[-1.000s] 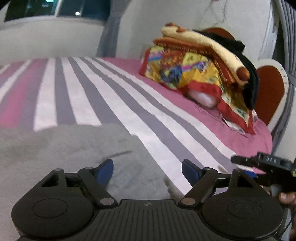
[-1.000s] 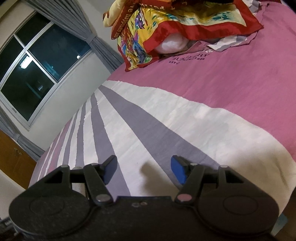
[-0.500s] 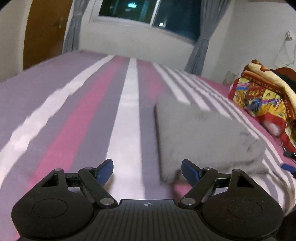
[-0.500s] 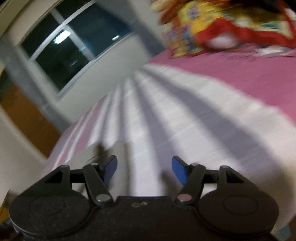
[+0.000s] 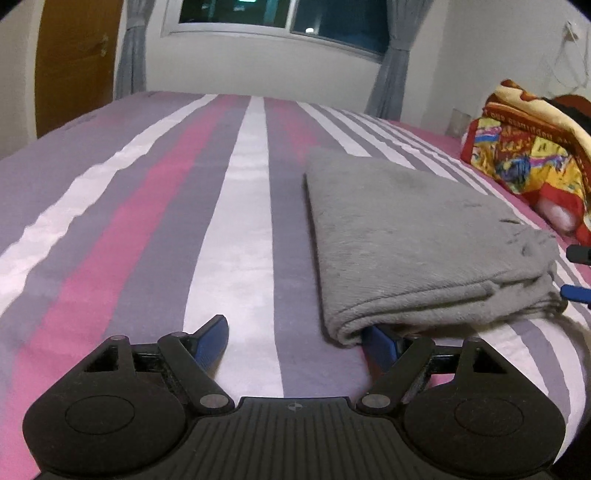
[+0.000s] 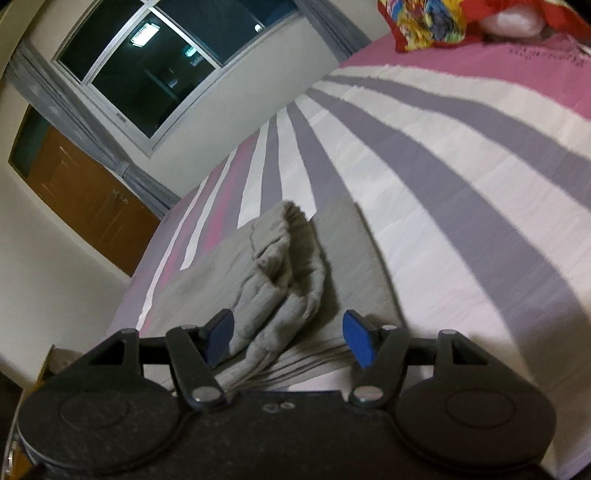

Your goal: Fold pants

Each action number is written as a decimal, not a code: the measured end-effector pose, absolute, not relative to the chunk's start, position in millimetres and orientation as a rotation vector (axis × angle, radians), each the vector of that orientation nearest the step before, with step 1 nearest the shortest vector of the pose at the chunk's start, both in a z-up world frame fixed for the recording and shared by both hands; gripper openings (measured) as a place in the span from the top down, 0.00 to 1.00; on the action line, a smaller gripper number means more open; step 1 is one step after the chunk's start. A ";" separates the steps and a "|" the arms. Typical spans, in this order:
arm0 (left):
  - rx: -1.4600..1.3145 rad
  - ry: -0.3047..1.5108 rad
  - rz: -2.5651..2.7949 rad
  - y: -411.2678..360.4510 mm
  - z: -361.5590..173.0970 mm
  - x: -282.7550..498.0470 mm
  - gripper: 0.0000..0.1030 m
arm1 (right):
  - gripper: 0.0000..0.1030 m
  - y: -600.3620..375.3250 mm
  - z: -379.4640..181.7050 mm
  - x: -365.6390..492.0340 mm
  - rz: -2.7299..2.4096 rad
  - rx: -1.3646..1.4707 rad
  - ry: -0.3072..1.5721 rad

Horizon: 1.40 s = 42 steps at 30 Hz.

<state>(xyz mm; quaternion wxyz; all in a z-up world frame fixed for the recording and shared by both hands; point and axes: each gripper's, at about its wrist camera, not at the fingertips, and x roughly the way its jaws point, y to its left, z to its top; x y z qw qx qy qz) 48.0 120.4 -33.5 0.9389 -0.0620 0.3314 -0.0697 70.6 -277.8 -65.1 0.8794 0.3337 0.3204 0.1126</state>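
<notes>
Hiding left gripper [image 5: 295, 338] finger tip: folded pants [image 5: 417, 243].

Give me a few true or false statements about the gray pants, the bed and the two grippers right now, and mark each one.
1. The gray pants lie folded on the striped bedsheet. True.
2. The left gripper is clamped shut on the pants. False: its jaws stand wide open, one finger tucked under the near corner.
3. The right gripper is open, with bunched fabric between its fingers. True.
4. The window shows bright daylight. False: it is dark outside.
5. The colorful blanket pile covers the pants. False: it sits apart, beside them.
</notes>
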 end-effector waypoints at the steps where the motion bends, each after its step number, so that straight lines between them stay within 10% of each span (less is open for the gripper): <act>1: -0.139 0.676 -0.144 121.8 -35.2 49.4 0.22 | 0.36 -274.8 -67.1 74.5 0.244 0.710 0.680; 10: -0.234 0.645 -0.180 138.9 -41.6 44.8 0.22 | 0.35 -232.6 -75.2 120.5 0.184 0.719 0.795; 12: -0.215 0.645 -0.151 135.8 -43.4 46.6 0.22 | 0.58 -221.3 -67.5 123.9 0.181 0.651 0.782; 14: -0.219 0.628 -0.137 134.3 -42.9 44.1 0.22 | 0.61 -212.3 -51.2 121.0 0.219 0.570 0.725; 20: -0.248 0.637 -0.167 135.6 -45.4 45.6 0.22 | 0.62 -221.3 -8.5 89.7 0.343 0.446 0.492; 25: -0.239 0.648 -0.159 131.3 -47.3 49.0 0.21 | 0.61 -249.1 -76.9 113.4 0.197 0.539 0.760; 37: -0.271 0.640 -0.166 136.1 -48.0 50.0 0.20 | 0.60 -252.0 -37.5 86.0 0.312 0.517 0.523; 42: -0.267 0.642 -0.170 137.2 -50.1 50.5 0.18 | 0.61 -256.1 -85.7 108.9 0.204 0.536 0.722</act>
